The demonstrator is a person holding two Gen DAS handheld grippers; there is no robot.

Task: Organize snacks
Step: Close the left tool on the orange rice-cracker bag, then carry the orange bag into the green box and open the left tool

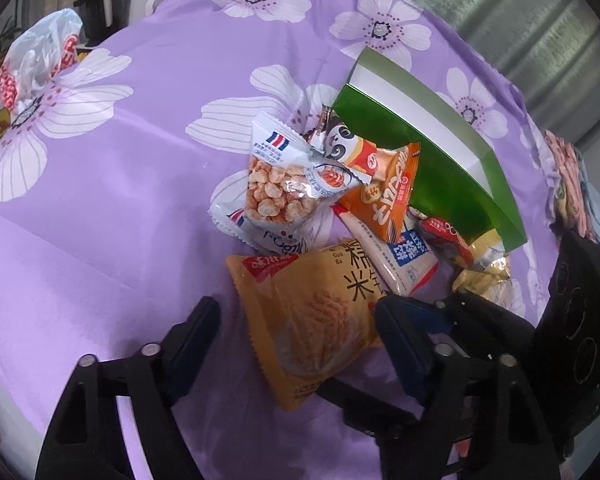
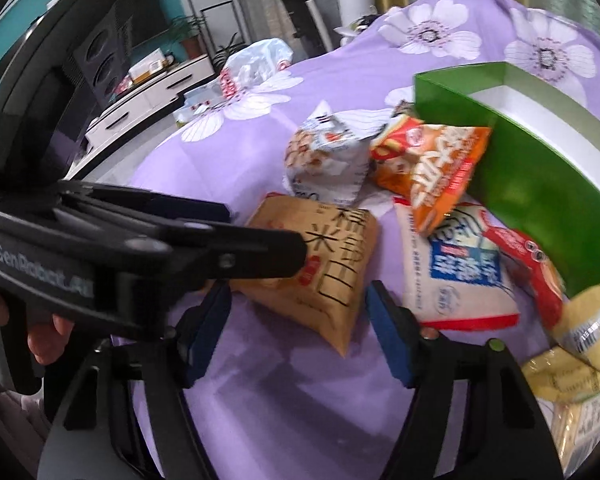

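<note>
lilac cloth (image 1: 120, 208) printed with large white flowers covers the surface on which the snacks lie. a green box (image 1: 432, 152) with a white inner lining stands open at the far right side, and the packets are heaped against its near wall. nearest the grippers lies a tan packet (image 1: 312, 320) with bold black chinese characters, a red label at one corner and the small words "guo ba". behind it sits a clear-and-white packet (image 1: 284, 184) with a red, white and blue striped emblem, filled with round orange puffs. an orange packet (image 1: 384, 196) with large white characters leans on the box, beside a wrapper showing a cartoon panda (image 1: 340, 140). a white packet with a blue label (image 1: 412, 256) lies under the orange one; a red wrapper (image 1: 448, 236) and crinkled yellow wrappers (image 1: 484, 272) lie further right.

the left gripper (image 1: 296, 316) has its jaws spread to either side of the tan packet's near end, and whether the pads press it cannot be told. the right gripper (image 2: 296, 304) likewise stands spread, its blue pads (image 2: 388, 336) flanking the packet's near corner without visibly touching. the left gripper's body bears the lettering "genrobot.ai". a white plastic bag (image 1: 40, 60) with red print lies at the cloth's far left edge.
</note>
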